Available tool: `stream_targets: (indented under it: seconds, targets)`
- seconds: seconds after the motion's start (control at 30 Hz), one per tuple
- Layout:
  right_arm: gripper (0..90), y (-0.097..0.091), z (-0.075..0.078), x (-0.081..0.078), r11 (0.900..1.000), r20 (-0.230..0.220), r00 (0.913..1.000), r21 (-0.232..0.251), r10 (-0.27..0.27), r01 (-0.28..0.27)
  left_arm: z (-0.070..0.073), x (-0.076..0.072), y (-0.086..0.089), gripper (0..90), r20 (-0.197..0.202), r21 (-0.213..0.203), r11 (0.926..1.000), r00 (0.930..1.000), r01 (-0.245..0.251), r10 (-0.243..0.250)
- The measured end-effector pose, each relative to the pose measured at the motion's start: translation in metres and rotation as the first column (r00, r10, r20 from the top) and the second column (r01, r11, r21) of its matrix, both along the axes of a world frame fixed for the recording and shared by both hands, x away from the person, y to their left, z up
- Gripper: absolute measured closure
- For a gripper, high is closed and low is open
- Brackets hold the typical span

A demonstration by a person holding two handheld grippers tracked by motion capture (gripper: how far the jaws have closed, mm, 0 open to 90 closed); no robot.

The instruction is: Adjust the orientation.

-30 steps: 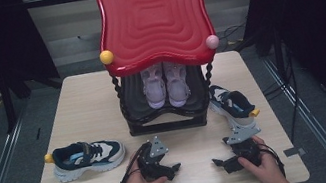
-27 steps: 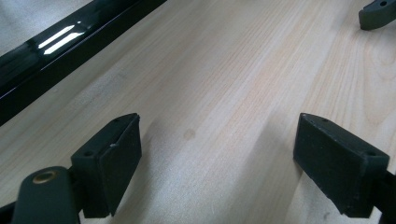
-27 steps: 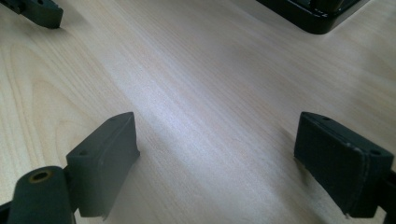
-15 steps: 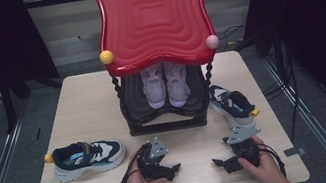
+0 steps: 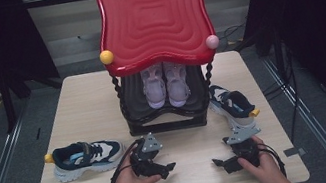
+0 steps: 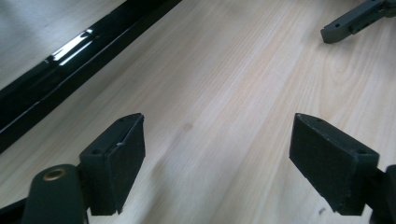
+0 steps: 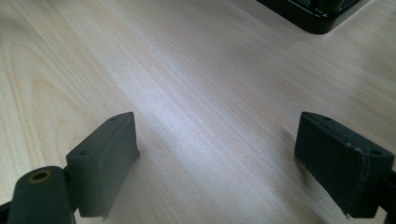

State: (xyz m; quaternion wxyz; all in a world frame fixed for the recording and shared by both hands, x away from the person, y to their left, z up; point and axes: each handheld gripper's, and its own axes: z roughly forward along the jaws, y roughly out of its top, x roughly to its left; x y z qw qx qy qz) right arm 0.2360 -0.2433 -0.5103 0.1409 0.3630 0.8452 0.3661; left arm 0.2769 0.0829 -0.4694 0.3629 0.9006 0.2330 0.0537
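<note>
Both claws, left claw [image 5: 168, 166] and right claw [image 5: 220, 163], gape empty over the pale wooden tabletop [image 5: 88, 109], ready for the navy-and-white sneaker [image 5: 86, 158] lying beside the left one

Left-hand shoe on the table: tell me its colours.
The shoe is navy with white panels, a light blue strap and a white sole, seen best in the high view.

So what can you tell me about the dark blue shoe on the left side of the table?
The navy sneaker lies alone on the wooden table, resting on its thick white sole, toe pointing right. It has white and light blue panels, a strap across the top and a yellow knob at the heel. Nothing touches it; the left gripper sits open just to its right.
</note>
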Motion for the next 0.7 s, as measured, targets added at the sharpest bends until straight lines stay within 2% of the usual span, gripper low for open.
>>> stream_targets:
  seconds: [0.13,0.17,0.33,0.47,0.53,0.7]
  targets:
    - [12.5,0.000,0.000,0.000,1.0000,-0.001,1.0000,0.002,-0.002,0.002,0.008,0.001,0.012,20.6,-0.010,0.048,0.9988,0.9999,-0.009,0.009]
    - [12.4,0.000,0.000,0.000,1.0000,-0.001,1.0000,0.000,0.000,0.000,0.009,0.002,0.014,21.5,-0.016,0.045,0.9990,0.9998,-0.008,0.008]
    - [12.4,0.000,0.000,0.000,1.0000,-0.001,1.0000,0.000,0.000,0.000,0.017,0.003,0.024,22.8,-0.032,0.081,0.9965,0.9993,-0.019,0.021]
    - [12.4,0.000,0.000,0.000,1.0000,0.000,1.0000,0.001,0.000,0.000,0.025,0.005,0.029,22.8,-0.047,0.113,0.9935,0.9987,-0.013,0.018]
    - [12.4,0.000,0.000,0.000,1.0000,0.000,1.0000,0.001,0.000,0.000,0.029,0.008,0.032,22.8,-0.069,0.132,0.9912,0.9976,-0.002,0.011]
    - [12.4,0.000,0.000,0.000,1.0000,0.000,1.0000,0.000,0.000,0.000,0.038,0.012,0.036,22.9,-0.081,0.173,0.9850,0.9966,0.006,0.009]
